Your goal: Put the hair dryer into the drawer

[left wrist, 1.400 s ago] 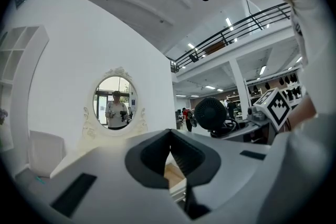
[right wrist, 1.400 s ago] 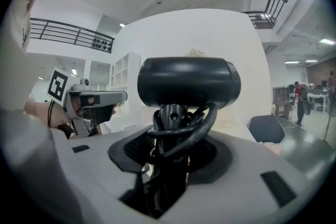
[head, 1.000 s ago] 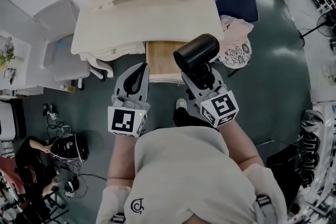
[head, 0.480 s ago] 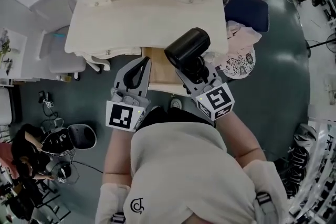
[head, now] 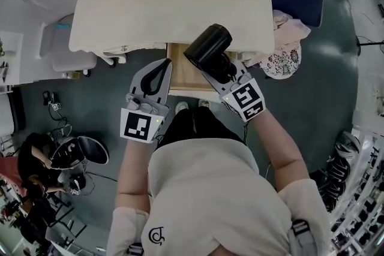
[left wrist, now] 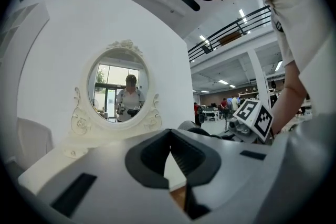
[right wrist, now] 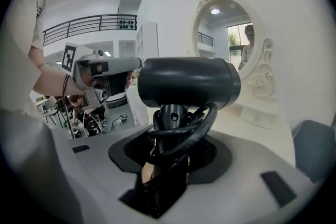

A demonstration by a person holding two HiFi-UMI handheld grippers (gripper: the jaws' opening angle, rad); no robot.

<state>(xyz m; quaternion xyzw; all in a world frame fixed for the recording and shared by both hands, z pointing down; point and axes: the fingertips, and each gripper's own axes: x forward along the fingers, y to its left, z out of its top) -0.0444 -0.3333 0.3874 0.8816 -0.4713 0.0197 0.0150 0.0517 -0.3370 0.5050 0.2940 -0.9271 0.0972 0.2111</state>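
Dark green floor (head: 318, 87) surrounds a cream dressing table (head: 168, 9) in the head view, and a wood-lined drawer (head: 183, 72) stands pulled out from under its front edge. The right gripper (head: 225, 72) holds a black hair dryer (head: 207, 48) by the handle. The barrel hangs over the drawer's right part and the table's front edge, so the dryer is not inside the drawer. The left gripper (head: 163, 63) sits just left of the drawer, its jaws brought together with nothing in them. A blue stool (head: 300, 3) and a lacy cloth (head: 282, 60) lie to the right of the table

From the left gripper view, the left gripper (left wrist: 169, 134) shows its jaw tips meeting, with only a narrow gap lower down and no object between them. An oval mirror (left wrist: 118, 84) in an ornate white frame rises ahead, and the right gripper's marker cube (left wrist: 254, 118) shows at the right

From the right gripper view, the right gripper (right wrist: 165, 165) has its jaws clamped on the handle of the hair dryer (right wrist: 184, 81). The barrel lies crosswise above them, and the black cord (right wrist: 184, 131) is looped around the handle. The mirror (right wrist: 233, 39) stands behind at the right, and the left gripper (right wrist: 102, 68) shows at the left
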